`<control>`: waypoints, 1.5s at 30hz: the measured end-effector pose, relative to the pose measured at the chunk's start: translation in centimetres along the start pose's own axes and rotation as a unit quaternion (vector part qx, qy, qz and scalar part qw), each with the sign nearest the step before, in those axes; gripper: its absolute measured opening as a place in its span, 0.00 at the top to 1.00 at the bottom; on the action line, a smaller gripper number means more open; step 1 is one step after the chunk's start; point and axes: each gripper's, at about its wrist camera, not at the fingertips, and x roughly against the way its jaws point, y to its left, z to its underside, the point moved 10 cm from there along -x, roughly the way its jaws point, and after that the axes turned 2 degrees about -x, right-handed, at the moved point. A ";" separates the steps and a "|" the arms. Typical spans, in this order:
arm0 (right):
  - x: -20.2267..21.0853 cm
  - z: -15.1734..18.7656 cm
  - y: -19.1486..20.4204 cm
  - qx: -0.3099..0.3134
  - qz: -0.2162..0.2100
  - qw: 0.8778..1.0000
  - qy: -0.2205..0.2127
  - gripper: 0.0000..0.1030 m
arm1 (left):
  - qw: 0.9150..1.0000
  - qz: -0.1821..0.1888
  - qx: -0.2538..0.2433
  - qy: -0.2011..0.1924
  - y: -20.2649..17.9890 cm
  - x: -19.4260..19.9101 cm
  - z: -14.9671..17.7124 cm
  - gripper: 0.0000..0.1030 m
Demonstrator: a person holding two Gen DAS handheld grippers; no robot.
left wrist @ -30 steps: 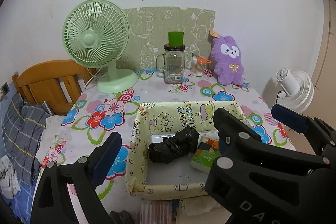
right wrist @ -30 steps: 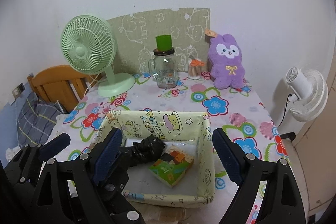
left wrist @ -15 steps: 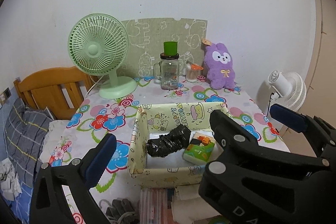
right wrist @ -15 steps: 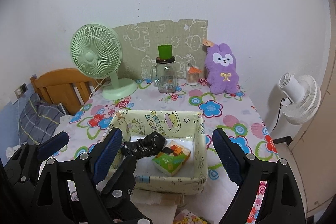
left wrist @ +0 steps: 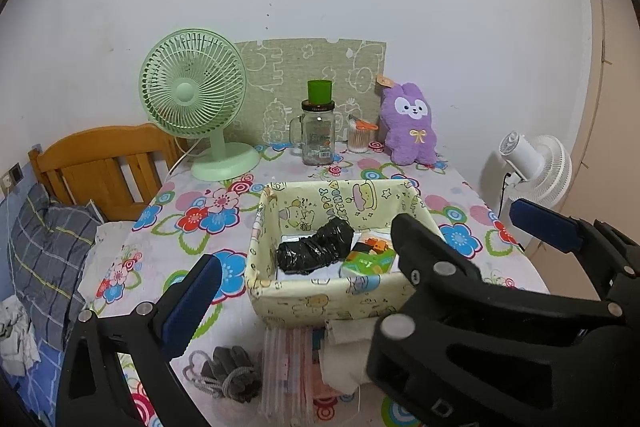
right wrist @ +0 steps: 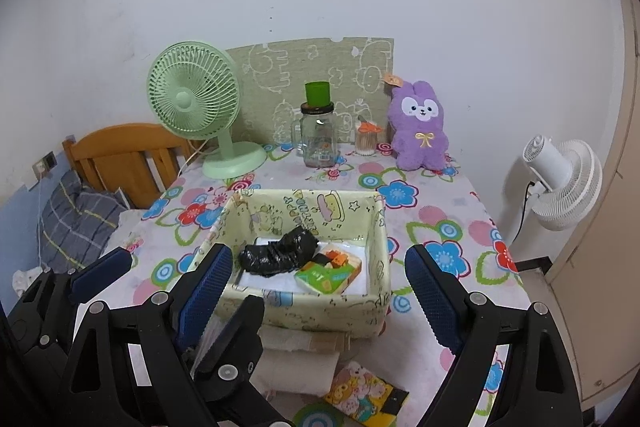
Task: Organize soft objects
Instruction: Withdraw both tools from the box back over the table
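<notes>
On the flowered table, my left gripper hangs wide open and empty, angled down; my right gripper is opening, empty. The black bundle lies slantwise in the basket.

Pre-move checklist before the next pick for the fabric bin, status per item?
1. Left gripper empty: ok, nothing between its fingers.
2. Right gripper empty: ok, jaws opening, nothing held.
3. Fabric bin upright: ok.
4. Room in bin: ok, only the black bundle and green tissue pack inside, white floor showing.
5. Grey gloves reachable: ok, loose on the near table edge.
6. Purple plush rabbit reachable: cannot tell, it sits at the far wall beyond the bin.
</notes>
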 end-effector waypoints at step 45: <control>0.9 8.6 1.0 0.000 -0.015 1.000 0.018 0.00 | 1.000 0.003 -0.006 0.024 0.1 0.7 8.4 0.00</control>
